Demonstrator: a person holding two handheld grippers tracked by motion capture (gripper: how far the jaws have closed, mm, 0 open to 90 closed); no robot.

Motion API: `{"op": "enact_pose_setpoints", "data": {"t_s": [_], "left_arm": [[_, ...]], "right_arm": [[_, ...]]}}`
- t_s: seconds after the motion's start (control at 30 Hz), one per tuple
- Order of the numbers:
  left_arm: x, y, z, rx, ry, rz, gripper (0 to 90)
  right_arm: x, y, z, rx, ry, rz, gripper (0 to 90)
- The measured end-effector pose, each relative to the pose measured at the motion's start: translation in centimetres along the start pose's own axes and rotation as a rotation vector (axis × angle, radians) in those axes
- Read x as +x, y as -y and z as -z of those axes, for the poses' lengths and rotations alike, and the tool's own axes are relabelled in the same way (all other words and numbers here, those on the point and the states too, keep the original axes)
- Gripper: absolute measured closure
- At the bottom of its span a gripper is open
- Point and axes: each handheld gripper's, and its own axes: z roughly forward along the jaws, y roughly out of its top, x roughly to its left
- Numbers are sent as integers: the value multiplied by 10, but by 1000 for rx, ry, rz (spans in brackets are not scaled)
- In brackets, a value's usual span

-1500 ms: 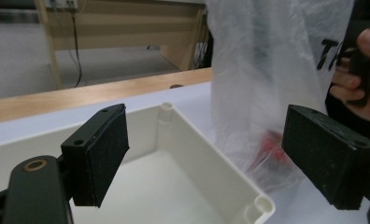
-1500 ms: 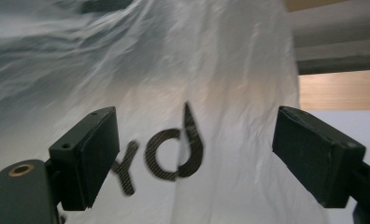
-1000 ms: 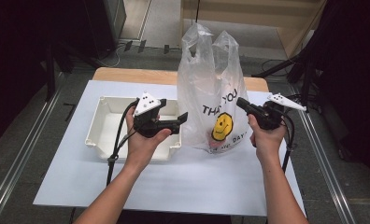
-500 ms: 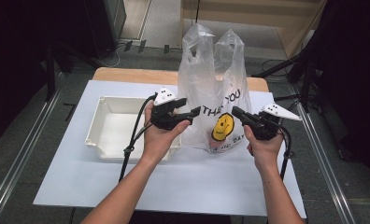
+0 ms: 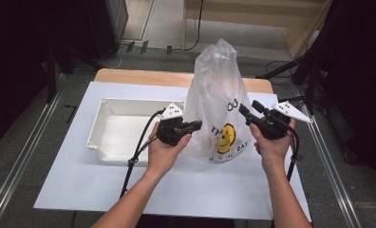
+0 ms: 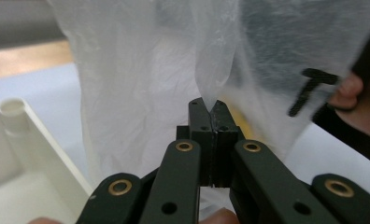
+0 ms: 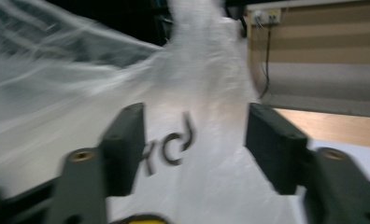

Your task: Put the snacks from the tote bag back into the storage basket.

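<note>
From the high view, a translucent plastic bag (image 5: 219,102) stands upright on the white tabletop (image 5: 72,175), printed with dark letters and a yellow smiley face (image 5: 228,137). To its left lies an open white tray (image 5: 129,128), near the bag but apart from it. Your left claw (image 5: 195,126) sits at the bag's left flank, its tips touching the film, with your left hand (image 5: 163,152) wrapped under it and a black cable (image 5: 137,152) trailing down over the tray's front rim. Your right claw (image 5: 245,110) is at the bag's right flank, held in your right hand (image 5: 270,142), its tips pointing up and left toward the printed side.

In the left gripper view, your left claw (image 6: 211,105) is pressed fully together, and a fold of the bag (image 6: 174,70) is pinched between its tips. The tray's corner (image 6: 15,112) shows at the lower left, and a fingertip of your other hand (image 6: 344,93) shows through the film at the right.

In the right gripper view, which is blurred, your right claw (image 7: 197,140) is spread wide, with the lettered face of the bag (image 7: 206,84) directly ahead between the jaws. You cannot tell from here whether either jaw touches the film.
</note>
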Motion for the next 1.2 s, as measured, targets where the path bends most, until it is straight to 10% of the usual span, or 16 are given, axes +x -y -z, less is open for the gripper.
{"op": "enact_pose_setpoints", "data": {"t_s": [0.4, 0.63, 0.73, 0.87, 1.2], "left_arm": [[-18, 35, -5, 24, 68, -19, 900], [-25, 50, -3, 35, 86, -30, 900], [-28, 60, -2, 30, 88, -15, 900], [-28, 69, -1, 34, 90, -1, 900], [-33, 102, -6, 107, 49, 52, 900]], "right_arm": [[29, -26, -48, 100, -52, 36, 176], [41, -11, -74, 218, 69, 114, 190], [36, 4, -79, 268, 118, 101, 421], [23, 20, -73, 278, 58, 64, 767], [-7, 61, -53, 292, 87, -3, 900]]}}
